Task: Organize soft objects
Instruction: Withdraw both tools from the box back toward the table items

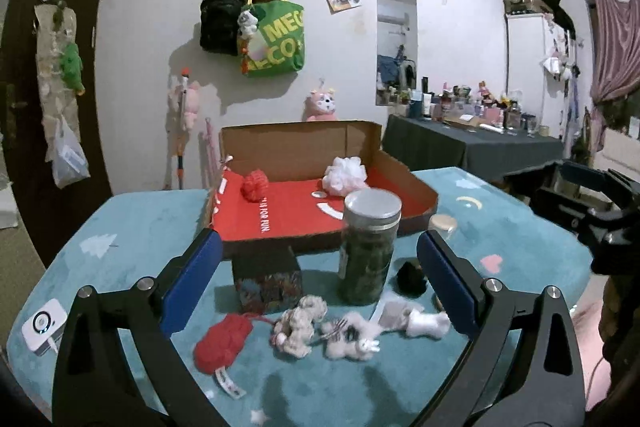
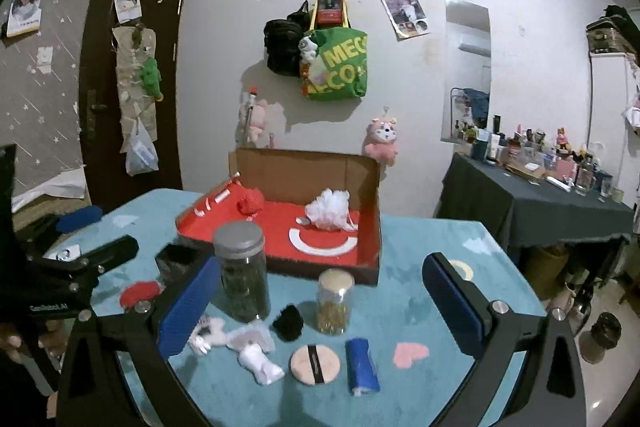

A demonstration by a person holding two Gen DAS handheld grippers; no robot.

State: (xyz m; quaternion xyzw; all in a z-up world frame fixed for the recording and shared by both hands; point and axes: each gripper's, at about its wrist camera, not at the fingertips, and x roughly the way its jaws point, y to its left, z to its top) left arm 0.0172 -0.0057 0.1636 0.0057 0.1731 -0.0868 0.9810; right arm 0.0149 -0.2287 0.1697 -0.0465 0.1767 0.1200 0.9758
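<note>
Both grippers, left [image 1: 320, 259] and right [image 2: 320, 287], gape wide, empty, above near toys [image 1: 304, 331]; red pompom [image 1: 255, 185] and white puff [image 1: 345, 175] lie in the far box [image 1: 296, 143].

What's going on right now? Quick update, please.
Both grippers, left and right, open, empty. Red pom and white puff in box; more soft toys on table. Tall jar in the way.

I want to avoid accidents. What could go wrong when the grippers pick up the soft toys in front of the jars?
The tall jar stands just behind the toys; a reaching finger might tip it. The small jar sits beside the black pompom and may be knocked too. Both the left gripper and right gripper are open near each other, so they could collide.
</note>
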